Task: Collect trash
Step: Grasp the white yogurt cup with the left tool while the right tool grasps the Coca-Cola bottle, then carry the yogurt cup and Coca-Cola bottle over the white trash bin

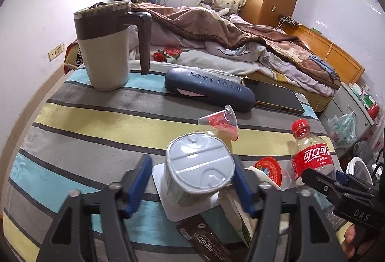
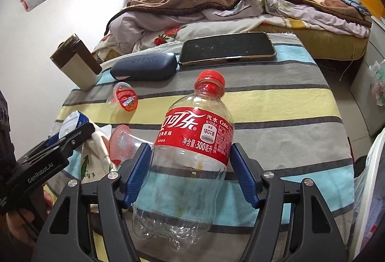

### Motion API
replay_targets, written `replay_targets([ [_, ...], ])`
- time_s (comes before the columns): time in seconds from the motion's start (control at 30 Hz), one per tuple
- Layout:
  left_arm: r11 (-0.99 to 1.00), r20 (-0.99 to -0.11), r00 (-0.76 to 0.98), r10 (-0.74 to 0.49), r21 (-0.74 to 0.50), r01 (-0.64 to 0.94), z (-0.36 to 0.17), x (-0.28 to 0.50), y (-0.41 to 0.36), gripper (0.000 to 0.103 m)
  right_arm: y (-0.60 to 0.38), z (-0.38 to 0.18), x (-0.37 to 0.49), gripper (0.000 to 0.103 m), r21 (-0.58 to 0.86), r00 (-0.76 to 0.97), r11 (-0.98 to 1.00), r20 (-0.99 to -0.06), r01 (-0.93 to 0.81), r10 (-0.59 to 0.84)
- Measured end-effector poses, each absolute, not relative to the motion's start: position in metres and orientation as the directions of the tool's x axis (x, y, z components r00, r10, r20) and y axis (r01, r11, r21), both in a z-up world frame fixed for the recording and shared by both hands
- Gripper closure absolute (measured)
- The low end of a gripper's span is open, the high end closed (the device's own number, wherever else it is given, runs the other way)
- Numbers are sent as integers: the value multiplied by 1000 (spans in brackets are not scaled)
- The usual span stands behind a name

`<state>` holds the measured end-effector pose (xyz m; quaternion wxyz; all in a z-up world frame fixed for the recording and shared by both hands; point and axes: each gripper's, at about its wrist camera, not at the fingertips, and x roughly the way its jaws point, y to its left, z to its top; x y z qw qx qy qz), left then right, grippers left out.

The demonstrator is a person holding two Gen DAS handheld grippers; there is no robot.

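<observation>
In the left wrist view my left gripper (image 1: pixel 192 180) is open around a pale yogurt cup (image 1: pixel 198 169) with a foil lid; the right pad touches it, the left pad stands apart. Below it lie a white card, a cream wrapper (image 1: pixel 238 218) and a brown coffee sachet (image 1: pixel 211 242). In the right wrist view my right gripper (image 2: pixel 190 173) is shut on an empty Coca-Cola bottle (image 2: pixel 192 156) with a red cap, tilted above the striped cloth. Two clear jelly cups with red lids lie nearby (image 2: pixel 124 97) (image 2: pixel 121 141).
A beige and brown jug (image 1: pixel 105 45), a dark blue glasses case (image 1: pixel 209 90) and a phone (image 2: pixel 227 50) rest at the far side of the striped table (image 1: pixel 96 122). A bed with blankets lies behind. A plastic bag (image 1: pixel 343 128) hangs at the right.
</observation>
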<state>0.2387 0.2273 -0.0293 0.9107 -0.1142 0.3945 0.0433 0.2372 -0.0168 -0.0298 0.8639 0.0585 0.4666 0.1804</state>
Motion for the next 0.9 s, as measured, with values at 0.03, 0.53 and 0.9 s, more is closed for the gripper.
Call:
replay_targets([
  [0.03, 970, -728, 686, -12, -174, -168, -29, 238, 227, 49, -18, -30, 237, 35, 271, 501, 928, -784, -255, 367],
  [0.53, 965, -714, 700, 16, -173, -199, -14, 216, 232, 50, -27, -23, 225, 36, 252, 531, 931, -768, -264, 358],
  [0.9, 958, -687, 725, 45, -176, -226, 8, 180, 236, 50, -35, -9, 206, 36, 251, 556, 927, -745, -280, 369],
])
